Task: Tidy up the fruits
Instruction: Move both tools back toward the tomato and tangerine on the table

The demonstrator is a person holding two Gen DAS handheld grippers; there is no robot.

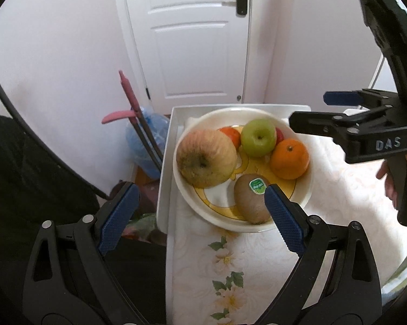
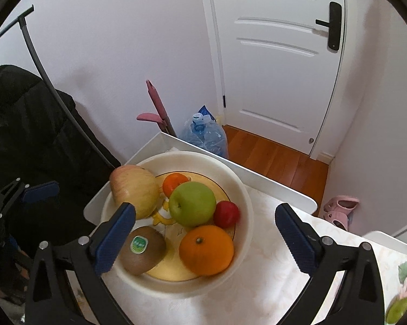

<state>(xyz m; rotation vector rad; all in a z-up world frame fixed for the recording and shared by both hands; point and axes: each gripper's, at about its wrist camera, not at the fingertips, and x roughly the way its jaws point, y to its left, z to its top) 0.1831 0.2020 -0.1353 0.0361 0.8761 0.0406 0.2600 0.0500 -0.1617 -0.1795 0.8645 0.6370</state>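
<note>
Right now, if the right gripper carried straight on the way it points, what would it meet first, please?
Probably the orange in the bowl; it lies between the right gripper's open fingers, though depth is uncertain.

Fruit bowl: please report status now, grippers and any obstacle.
Left gripper open, empty. Right gripper open, empty, above bowl. Kiwi, orange, green apple inside. Nothing blocking.

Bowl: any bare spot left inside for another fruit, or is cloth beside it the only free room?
The bowl is crowded: big apple, green apple, orange, kiwi, a small orange and a red fruit fill it. The only bare patch is the yellow floor between kiwi and orange. The tablecloth right of the bowl, towards the tray edge, is free.
</note>
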